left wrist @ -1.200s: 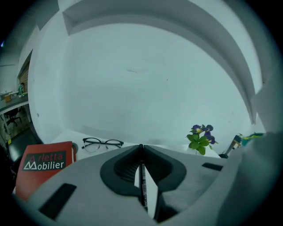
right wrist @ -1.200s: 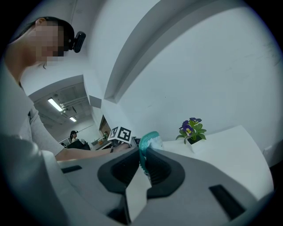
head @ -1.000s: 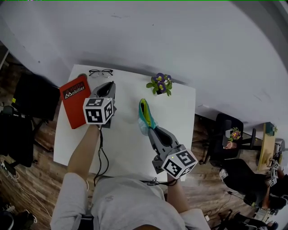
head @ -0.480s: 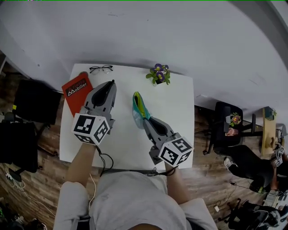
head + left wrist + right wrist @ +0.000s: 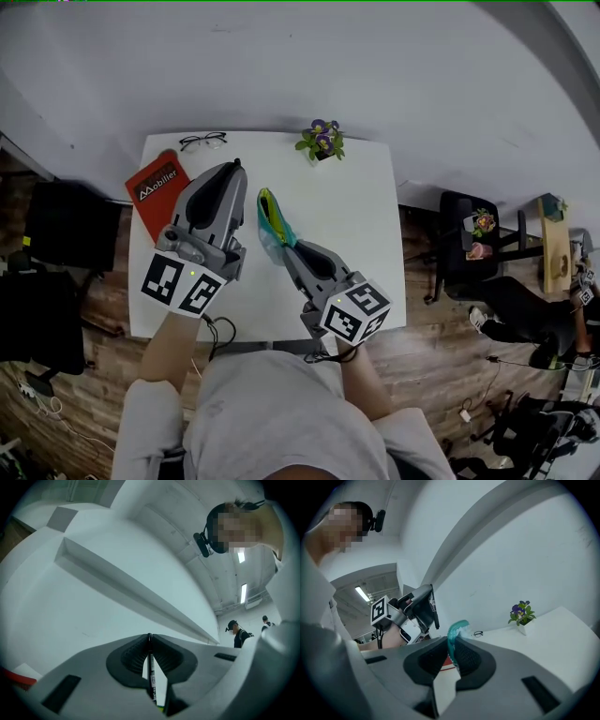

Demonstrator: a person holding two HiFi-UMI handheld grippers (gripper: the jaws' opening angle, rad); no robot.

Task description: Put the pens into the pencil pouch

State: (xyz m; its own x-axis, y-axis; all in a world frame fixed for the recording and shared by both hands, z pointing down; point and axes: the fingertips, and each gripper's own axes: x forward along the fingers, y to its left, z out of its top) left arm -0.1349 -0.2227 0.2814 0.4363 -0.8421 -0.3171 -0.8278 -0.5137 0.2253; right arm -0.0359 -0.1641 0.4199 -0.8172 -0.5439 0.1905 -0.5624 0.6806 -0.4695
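Observation:
A thin black pen (image 5: 151,672) stands upright between the pads of my left gripper (image 5: 150,637), which is shut on it and tilted up towards the wall. In the head view the left gripper (image 5: 238,166) is raised above the left half of the white table (image 5: 356,216). My right gripper (image 5: 283,246) is shut on the edge of the teal pencil pouch (image 5: 270,217), which stands up from its jaws. The right gripper view shows the pouch (image 5: 458,629) pinched in the right gripper (image 5: 452,641), and beyond it the left gripper (image 5: 432,588) with the pen (image 5: 434,607).
A red book (image 5: 153,187) lies at the table's left edge, and a pair of glasses (image 5: 202,142) lies at the back left. A small potted plant with purple flowers (image 5: 319,139) stands at the back edge. Dark chairs (image 5: 464,244) stand right of the table.
My left gripper has risen off the table with the pen and tipped upward. The right gripper has carried the pouch a little to the left.

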